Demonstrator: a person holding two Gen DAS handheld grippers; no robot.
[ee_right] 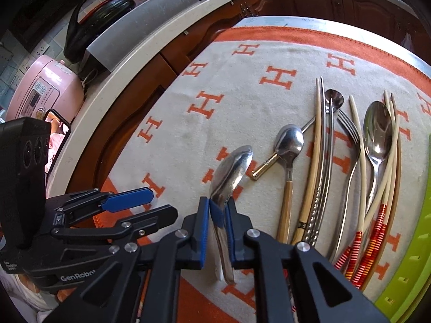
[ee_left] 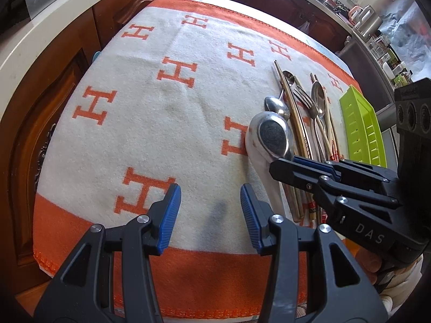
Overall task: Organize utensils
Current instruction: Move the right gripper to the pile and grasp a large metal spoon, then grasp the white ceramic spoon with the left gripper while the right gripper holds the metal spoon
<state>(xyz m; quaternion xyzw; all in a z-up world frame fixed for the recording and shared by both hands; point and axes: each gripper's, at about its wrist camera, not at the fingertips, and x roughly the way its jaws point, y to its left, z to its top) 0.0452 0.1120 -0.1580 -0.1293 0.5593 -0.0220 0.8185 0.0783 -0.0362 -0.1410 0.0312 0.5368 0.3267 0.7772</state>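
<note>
Kitchen surface draped in an orange-and-cream blanket. Right tongs clamp a large steel spoon, lifted clear for sorting toward the lime-green plastic tray at the right edge; left tongs gape empty.

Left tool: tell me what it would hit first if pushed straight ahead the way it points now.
The open left tool points across bare blanket. Nothing lies between or directly ahead of its fingers; the spoon held by the right tool sits off to its right. It would probably meet only cloth, though depth is unclear.
</note>
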